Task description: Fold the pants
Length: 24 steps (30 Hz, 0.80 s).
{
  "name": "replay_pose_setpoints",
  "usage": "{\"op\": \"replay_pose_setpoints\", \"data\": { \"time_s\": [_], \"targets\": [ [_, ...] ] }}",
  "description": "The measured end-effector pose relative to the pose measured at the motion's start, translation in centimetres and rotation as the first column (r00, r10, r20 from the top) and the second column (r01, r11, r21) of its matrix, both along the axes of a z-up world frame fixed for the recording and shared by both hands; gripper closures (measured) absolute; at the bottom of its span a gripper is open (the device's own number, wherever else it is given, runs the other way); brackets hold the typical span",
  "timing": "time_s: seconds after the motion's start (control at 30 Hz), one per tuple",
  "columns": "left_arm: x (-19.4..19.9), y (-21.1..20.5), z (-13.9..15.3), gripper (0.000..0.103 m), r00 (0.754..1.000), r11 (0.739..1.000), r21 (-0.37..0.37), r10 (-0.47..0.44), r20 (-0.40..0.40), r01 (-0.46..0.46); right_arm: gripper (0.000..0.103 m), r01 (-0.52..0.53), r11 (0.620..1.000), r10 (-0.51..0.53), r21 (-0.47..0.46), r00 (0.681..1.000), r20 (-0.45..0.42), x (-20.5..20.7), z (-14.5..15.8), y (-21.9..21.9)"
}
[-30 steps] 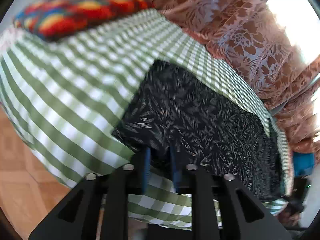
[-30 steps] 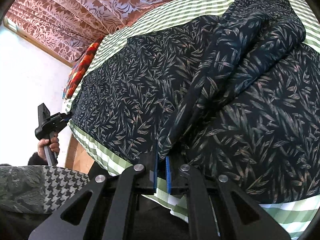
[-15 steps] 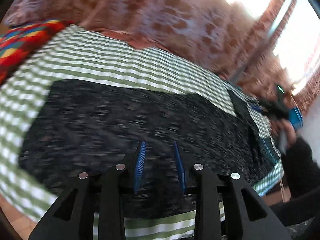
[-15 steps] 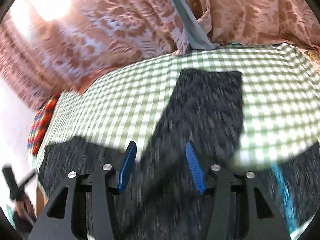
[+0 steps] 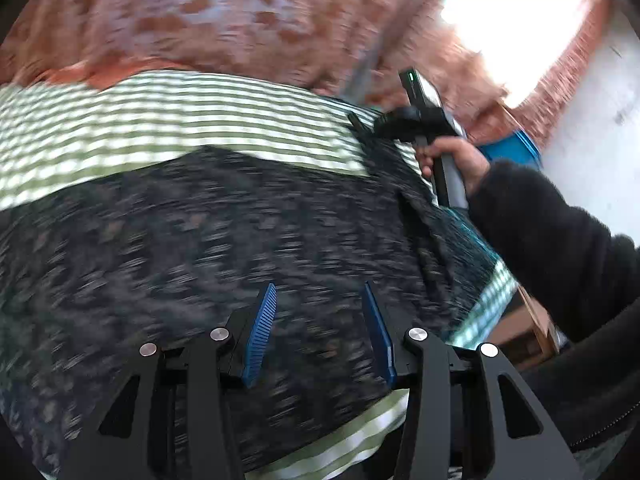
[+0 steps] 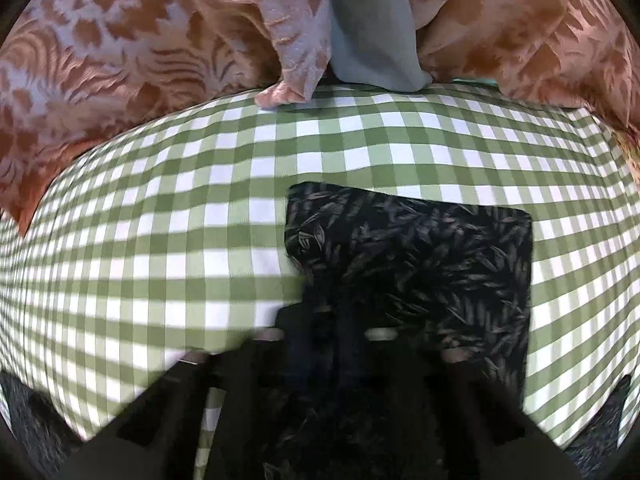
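The bed [image 6: 168,216], covered in a green-and-white checked sheet, carries the pants [image 5: 224,248], a dark leaf-print garment spread along its near edge; patterned curtains [image 6: 120,40] hang behind the far edge. In the right wrist view one end of the pants [image 6: 420,264] lies as a flat dark rectangle reaching from the near edge toward the middle of the bed. The left hand-held gripper [image 5: 318,332] hovers over the dark fabric, its blue pads [image 5: 260,336] moderately apart and opening, with nothing pinched between them. The right hand-held gripper [image 6: 340,364] is a dark blur low in its own view; its jaws have come together, and whether they have caught cloth cannot be told there. The risk, as I judge it, is that fingers closed in mid-sweep catch only the top layer or nothing, so the next fold would drag the pants askew or bunch the sheet. Slippery fabric lying near the bed's edge could also slide off. Only the left view shows the right hand [image 5: 452,160], in a dark sleeve, holding its tool above the far end of the pants; only the right view shows the crisp straight edge of that end.
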<state>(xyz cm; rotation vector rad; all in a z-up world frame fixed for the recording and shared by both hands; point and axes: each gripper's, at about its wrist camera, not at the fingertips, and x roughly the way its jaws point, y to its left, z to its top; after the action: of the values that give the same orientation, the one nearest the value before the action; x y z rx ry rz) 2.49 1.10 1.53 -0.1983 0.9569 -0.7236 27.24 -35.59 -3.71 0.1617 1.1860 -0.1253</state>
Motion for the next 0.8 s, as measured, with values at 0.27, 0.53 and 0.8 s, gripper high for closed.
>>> {"op": "replay_pose_setpoints", "data": {
  "time_s": [0.27,0.53,0.8],
  "targets": [
    [-2.1,-9.8,1.4,0.033,0.954,0.956,0.005,-0.293,0.066,0.293,0.098,0.000,0.993,-0.025,0.119,0.977,0.210,-8.0,9.3,-5.5],
    [-3.7,-16.4,-1.9,0.058,0.906,0.898,0.151,-0.422,0.028,0.413,0.098,0.087,0.964,-0.181,0.253,0.909,0.376,-20.4,16.3,-13.3],
    [-4.1,-17.4,-3.9,0.091,0.901,0.879,0.235,-0.433,0.027,0.415,0.097,0.338,0.873,-0.421,0.350,0.886,0.194,-31.8,9.6,-20.9]
  ]
}}
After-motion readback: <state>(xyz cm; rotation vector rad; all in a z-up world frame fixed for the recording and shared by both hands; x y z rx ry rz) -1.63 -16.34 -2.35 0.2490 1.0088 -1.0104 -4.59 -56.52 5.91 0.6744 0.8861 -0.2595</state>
